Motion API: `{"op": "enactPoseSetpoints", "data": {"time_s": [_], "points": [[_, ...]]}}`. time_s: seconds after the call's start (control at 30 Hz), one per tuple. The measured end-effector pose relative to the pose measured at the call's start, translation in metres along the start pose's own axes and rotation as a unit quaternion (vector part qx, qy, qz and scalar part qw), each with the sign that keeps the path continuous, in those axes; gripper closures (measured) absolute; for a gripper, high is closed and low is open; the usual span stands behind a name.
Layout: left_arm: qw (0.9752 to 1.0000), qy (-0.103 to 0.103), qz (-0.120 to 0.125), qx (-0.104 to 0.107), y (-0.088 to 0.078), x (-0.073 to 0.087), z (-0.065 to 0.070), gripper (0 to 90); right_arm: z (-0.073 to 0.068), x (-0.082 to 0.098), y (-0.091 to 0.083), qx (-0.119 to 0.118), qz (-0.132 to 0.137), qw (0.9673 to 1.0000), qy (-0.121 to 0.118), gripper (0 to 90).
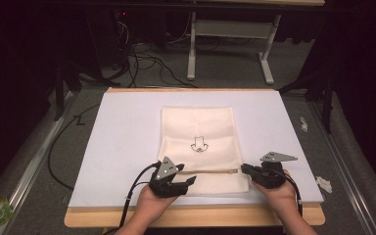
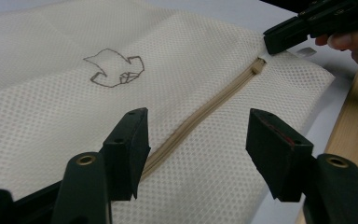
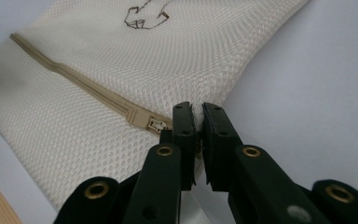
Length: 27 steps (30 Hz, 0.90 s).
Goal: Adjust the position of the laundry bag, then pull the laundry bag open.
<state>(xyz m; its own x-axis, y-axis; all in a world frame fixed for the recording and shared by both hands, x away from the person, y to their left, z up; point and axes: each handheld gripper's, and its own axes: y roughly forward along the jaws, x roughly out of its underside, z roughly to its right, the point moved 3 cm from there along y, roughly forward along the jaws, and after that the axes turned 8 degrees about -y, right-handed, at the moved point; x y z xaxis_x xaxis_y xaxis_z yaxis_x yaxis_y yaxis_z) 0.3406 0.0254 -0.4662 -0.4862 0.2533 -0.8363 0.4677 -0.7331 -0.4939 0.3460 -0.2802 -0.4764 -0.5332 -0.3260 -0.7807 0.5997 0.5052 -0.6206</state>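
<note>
A cream mesh bag (image 1: 199,147) is laid flat on a white board (image 1: 122,142) that covers a wooden table (image 1: 196,216). A small dark outline drawing (image 1: 199,146) is printed near the bag's middle, and a tan zipper (image 1: 209,172) runs across its near end, close to the edge beside the person.

The right gripper (image 3: 198,122) is clamped on the bag's right edge, at the corner where the zipper ends. In the right gripper view, its 2 black jaws are pressed together with a thin fold of mesh pinched between them, and the zipper slider (image 3: 156,124) is seen just to the left of the jaws, touching or nearly touching them. In the high view, this gripper (image 1: 245,169) is held at the zipper's right end by the right hand (image 1: 279,193).

The left gripper (image 2: 196,140) is held with its jaws apart above the zipper's left end. In the left gripper view, the zipper (image 2: 205,109) passes between the 2 jaws, and neither pad is pressed on the fabric. In the high view, this gripper (image 1: 190,180) is seen at the bag's near left corner, carried by the left hand (image 1: 152,198).
</note>
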Motion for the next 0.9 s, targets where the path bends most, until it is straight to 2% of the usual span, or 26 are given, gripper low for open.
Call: {"op": "enactPoseSetpoints", "data": {"time_s": [0.03, 0.17, 0.37, 0.5, 0.7, 0.77, 0.9], "points": [[1.0, -0.006, 0.0, 0.004, 0.005, -0.001, 0.003, 40.2, 0.001, -0.001, -0.002, -0.003, 0.006, 1.0, -0.003, 85.4], [0.9999, -0.011, 0.002, 0.012, 0.016, -0.005, 0.011, 41.2, 0.001, -0.004, -0.005, -0.008, 0.014, 0.9999, -0.002, 85.4], [0.9994, -0.023, 0.009, 0.025, 0.033, -0.012, 0.022, 42.0, 0.003, -0.007, -0.007, -0.004, 0.027, 0.9996, -0.002, 85.3], [0.9993, -0.014, 0.016, 0.03, 0.04, -0.017, 0.027, 43.2, 0.002, -0.009, -0.008, -0.002, 0.033, 0.9994, -0.008, 85.3], [0.999, -0.016, 0.016, 0.037, 0.045, -0.02, 0.03, 45.2, 0.001, -0.01, -0.009, -0.001, 0.039, 0.9992, -0.002, 85.3], [0.9993, -0.004, 0.009, 0.035, 0.046, -0.019, 0.034, 46.6, 0.0, -0.01, -0.009, -0.003, 0.039, 0.9992, -0.002, 85.3], [0.9989, -0.011, 0.011, 0.043, 0.05, -0.02, 0.039, 49.3, -0.001, -0.011, -0.01, -0.002, 0.044, 0.999, -0.003, 85.3]]}}
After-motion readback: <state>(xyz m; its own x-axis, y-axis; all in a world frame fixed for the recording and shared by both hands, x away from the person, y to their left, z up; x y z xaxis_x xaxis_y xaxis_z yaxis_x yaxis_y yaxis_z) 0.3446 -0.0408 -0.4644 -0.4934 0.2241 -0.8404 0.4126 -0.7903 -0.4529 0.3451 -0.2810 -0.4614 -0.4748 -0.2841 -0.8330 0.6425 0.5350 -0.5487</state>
